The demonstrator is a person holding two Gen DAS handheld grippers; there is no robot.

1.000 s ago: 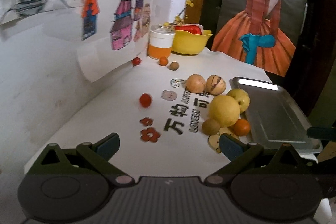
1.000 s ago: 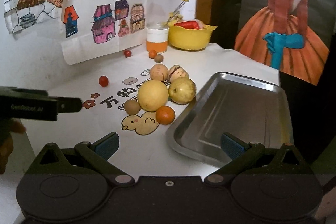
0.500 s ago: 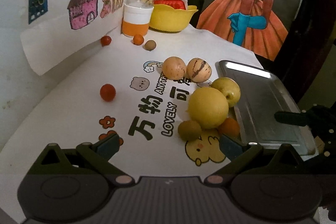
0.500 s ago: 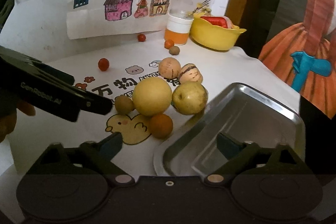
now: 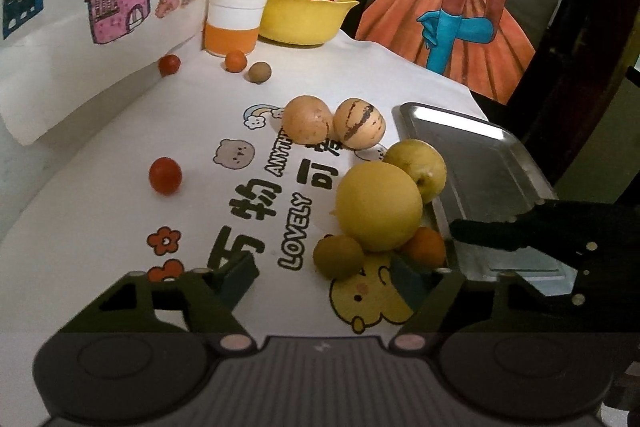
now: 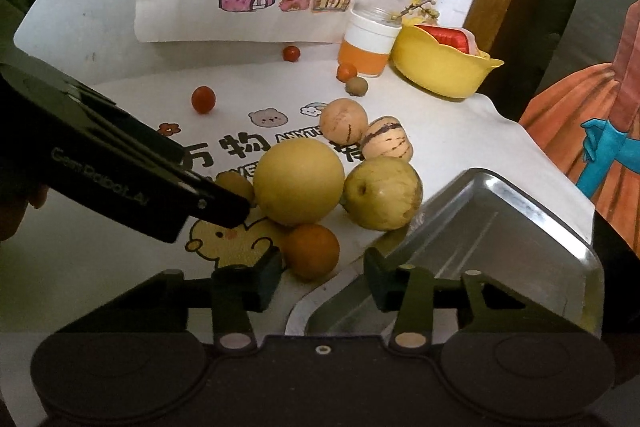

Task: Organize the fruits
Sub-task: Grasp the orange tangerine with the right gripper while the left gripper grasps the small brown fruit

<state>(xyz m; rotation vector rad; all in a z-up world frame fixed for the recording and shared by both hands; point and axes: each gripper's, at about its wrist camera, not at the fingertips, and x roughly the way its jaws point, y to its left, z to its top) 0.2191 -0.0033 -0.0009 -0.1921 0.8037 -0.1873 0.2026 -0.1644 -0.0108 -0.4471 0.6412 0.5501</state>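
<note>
My left gripper (image 5: 324,273) gapes wide, empty, small olive-green round fruit (image 5: 338,255) at 12 o'clock. My right gripper (image 6: 323,273) wide too, small orange citrus (image 6: 311,251) just ahead at 11. Big yellow round pear (image 6: 299,182) beyond; steel rectangular tray (image 6: 520,227) at 2 o'clock.

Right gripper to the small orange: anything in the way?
Nothing visible. The right gripper is open, and the orange sits just ahead between its fingers. The big yellow fruit touches it from behind; the tray lies beside.
</note>
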